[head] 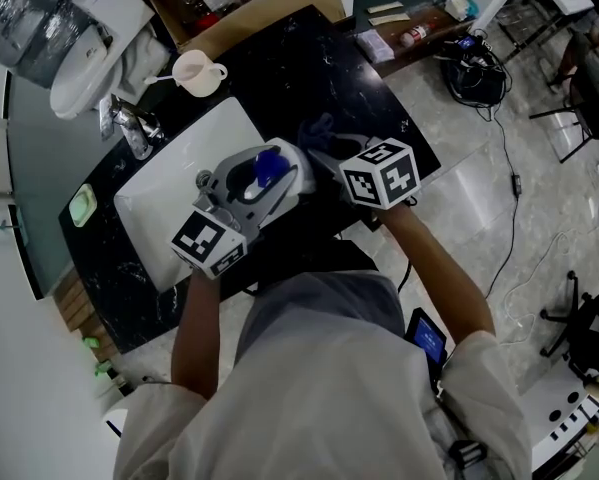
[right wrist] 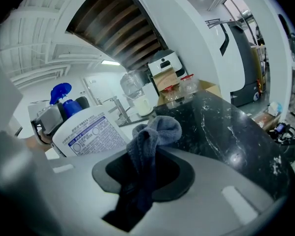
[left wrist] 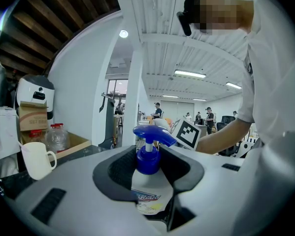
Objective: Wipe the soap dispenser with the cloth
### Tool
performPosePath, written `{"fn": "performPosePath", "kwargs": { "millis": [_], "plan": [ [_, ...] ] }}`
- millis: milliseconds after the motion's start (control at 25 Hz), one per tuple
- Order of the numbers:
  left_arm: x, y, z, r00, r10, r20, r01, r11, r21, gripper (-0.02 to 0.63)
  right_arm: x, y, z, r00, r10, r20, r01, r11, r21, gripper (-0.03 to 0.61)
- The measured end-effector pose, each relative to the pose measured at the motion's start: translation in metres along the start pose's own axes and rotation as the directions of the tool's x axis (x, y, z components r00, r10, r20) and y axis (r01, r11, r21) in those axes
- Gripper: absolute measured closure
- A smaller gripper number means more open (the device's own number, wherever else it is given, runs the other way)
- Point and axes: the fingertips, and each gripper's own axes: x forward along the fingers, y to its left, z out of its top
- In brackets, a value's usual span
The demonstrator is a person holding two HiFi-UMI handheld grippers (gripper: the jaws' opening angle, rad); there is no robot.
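Note:
A white soap dispenser [left wrist: 148, 190] with a blue pump head [left wrist: 152, 134] stands upright between the dark pads of my left gripper [left wrist: 148, 181], which is shut on its body. In the head view the dispenser [head: 269, 173] is held above the right end of the white sink [head: 169, 183]. My right gripper [right wrist: 145, 173] is shut on a grey-blue cloth [right wrist: 154, 132]; the bunched end sticks up past the jaws. The dispenser's printed back label [right wrist: 90, 132] is just left of the cloth, close to it. In the head view the cloth [head: 317, 133] shows beside the right gripper [head: 339, 153].
A black marble counter [head: 309, 68] carries the sink, a chrome tap [head: 134, 128], a white mug [head: 199, 71] and a green soap dish [head: 82, 205]. A cardboard box [head: 239, 8] stands at the back. Cables [head: 474, 68] lie on the floor at the right.

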Motion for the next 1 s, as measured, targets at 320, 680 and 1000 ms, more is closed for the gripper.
{"fn": "performPosePath", "kwargs": {
  "millis": [320,680,1000],
  "plan": [
    [0.004,-0.002,0.001,1.000,-0.011,0.002,0.011,1.000,-0.003,0.469,-0.008,0.005,-0.001,1.000,-0.001,0.004,0.001,1.000,0.004,0.499],
    [0.008,-0.005,0.001,1.000,-0.021,0.005,0.021,1.000,-0.002,0.469,-0.021,0.018,-0.001,1.000,0.008,0.011,-0.008,1.000,0.008,0.499],
    [0.012,-0.004,0.002,1.000,-0.022,0.014,0.022,1.000,-0.007,0.469,-0.036,0.031,0.009,0.998,0.040,0.038,-0.041,0.999,0.015,0.497]
  ]
}}
